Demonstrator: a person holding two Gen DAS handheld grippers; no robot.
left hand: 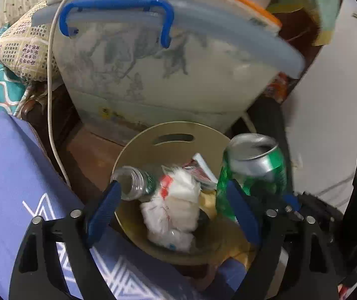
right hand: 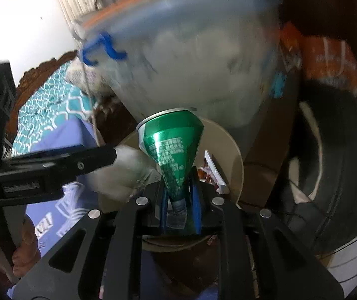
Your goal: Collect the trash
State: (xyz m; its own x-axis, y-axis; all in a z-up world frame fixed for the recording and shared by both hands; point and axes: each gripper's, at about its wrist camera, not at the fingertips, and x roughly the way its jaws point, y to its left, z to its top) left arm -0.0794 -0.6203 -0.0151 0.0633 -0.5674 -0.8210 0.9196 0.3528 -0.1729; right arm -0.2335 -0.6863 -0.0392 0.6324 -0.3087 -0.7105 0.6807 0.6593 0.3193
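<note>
Both grippers point(left hand: 176, 210) point(right hand: 179, 197) over bin point(left hand: 138, 150) — can point(right hand: 171, 145) clamped

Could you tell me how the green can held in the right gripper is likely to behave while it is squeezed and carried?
The green can looks thin-walled and soft: it is pinched to a narrow wedge where the right gripper clamps it. Its top is open and it appears empty, so probably light. Its glossy metal skin may slip, though the crushed waist likely helps the hold above the bin.
</note>
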